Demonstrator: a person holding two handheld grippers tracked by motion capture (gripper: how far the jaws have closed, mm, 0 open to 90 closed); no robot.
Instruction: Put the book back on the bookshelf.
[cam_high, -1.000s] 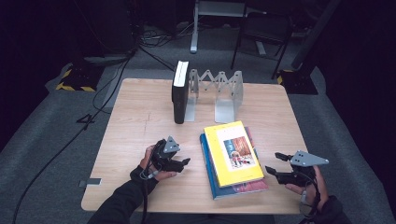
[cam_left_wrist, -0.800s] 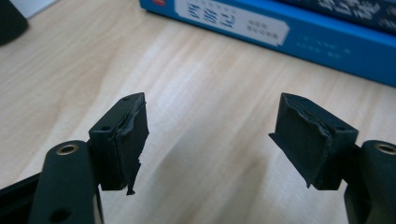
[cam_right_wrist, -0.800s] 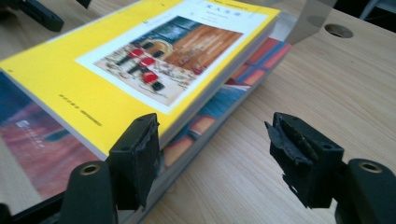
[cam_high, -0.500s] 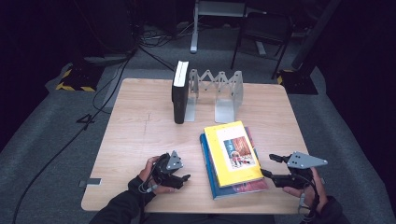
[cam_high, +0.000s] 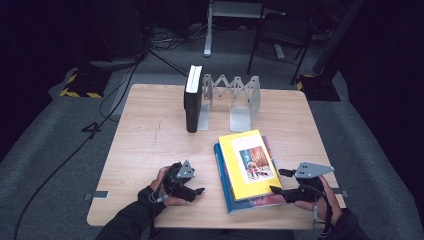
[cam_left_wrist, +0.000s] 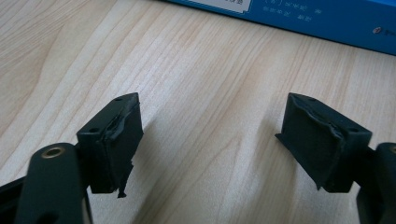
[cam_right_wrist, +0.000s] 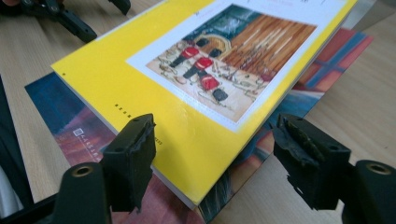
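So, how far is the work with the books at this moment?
Done: one black book stands upright in the metal rack. In hand: the right tool is at the near corner of the yellow book, jaws open around that corner, having just opened a little, not pressing. The left tool is open over bare table. Left: the yellow book and the books under it still lie flat in a stack.

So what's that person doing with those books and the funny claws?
A person sits at a wooden table with a claw in each hand. The right claw is open around a near corner of the yellow book, which lies on top of a stack of flat books. Its jaws have just been opening wider, and they are not squeezing the book. The left claw is open over bare table, holding nothing. A black book stands in the metal rack.
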